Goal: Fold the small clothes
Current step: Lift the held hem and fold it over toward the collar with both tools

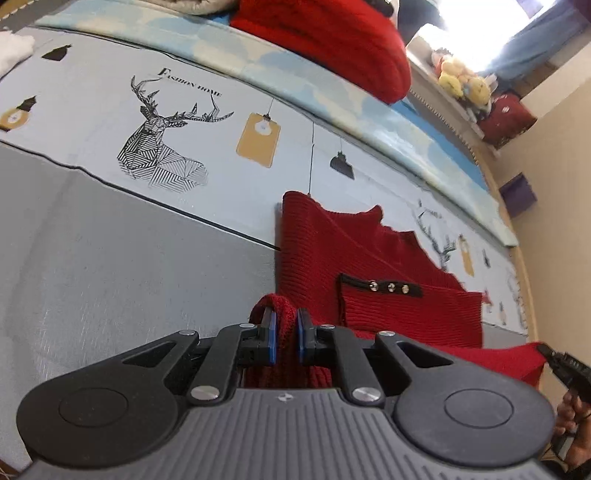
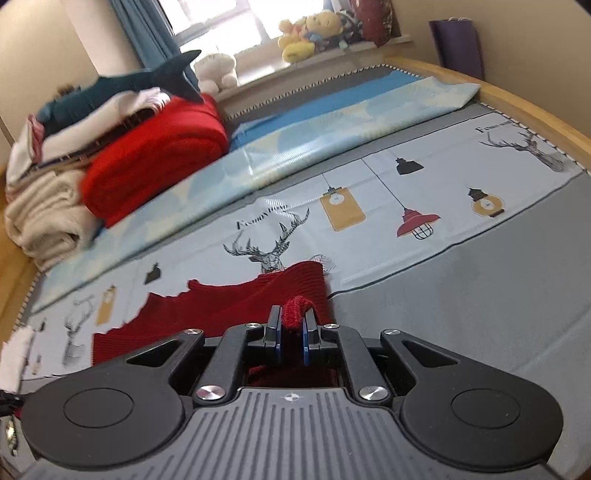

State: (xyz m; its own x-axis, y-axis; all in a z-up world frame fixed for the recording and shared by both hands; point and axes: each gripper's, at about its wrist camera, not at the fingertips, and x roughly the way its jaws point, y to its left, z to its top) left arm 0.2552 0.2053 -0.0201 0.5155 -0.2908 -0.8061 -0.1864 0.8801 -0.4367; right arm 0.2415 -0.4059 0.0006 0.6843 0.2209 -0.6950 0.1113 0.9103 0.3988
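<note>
Bedding fills both views: a sheet (image 1: 92, 266) in grey with a pale band printed with deer (image 1: 166, 136) and lamps, and beyond it a light blue patterned blanket (image 2: 332, 136) lying along the far side. At the head of the bed stands a pile of folded clothes (image 2: 48, 177), cream and white, with a thick red knit (image 2: 155, 162) beside it and a dark blue toy shark (image 2: 122, 85) on top. Soft toys (image 2: 310, 33) sit on the window sill behind, next to a blue curtain (image 2: 147, 33).

On the sheet, partly over the printed band, lies a red sweater (image 1: 369, 266), ribbed, with a black tab carrying three metal studs (image 1: 388, 287). Its far part lies flat on the bed; its near edge is lifted off the bed toward both cameras.

The left gripper (image 1: 285, 334) has its fingers drawn narrow, pinching a bunched fold of the sweater between the blue pads (image 1: 272, 332). The right gripper (image 2: 293, 332) is likewise nearly closed on a small tuft of the same knit, which pokes up between its fingers. In the left view, the right gripper's tip (image 1: 565, 369) shows at the edge of the frame, clamped on the sweater's corner, with a hand (image 1: 570, 428) below it.
</note>
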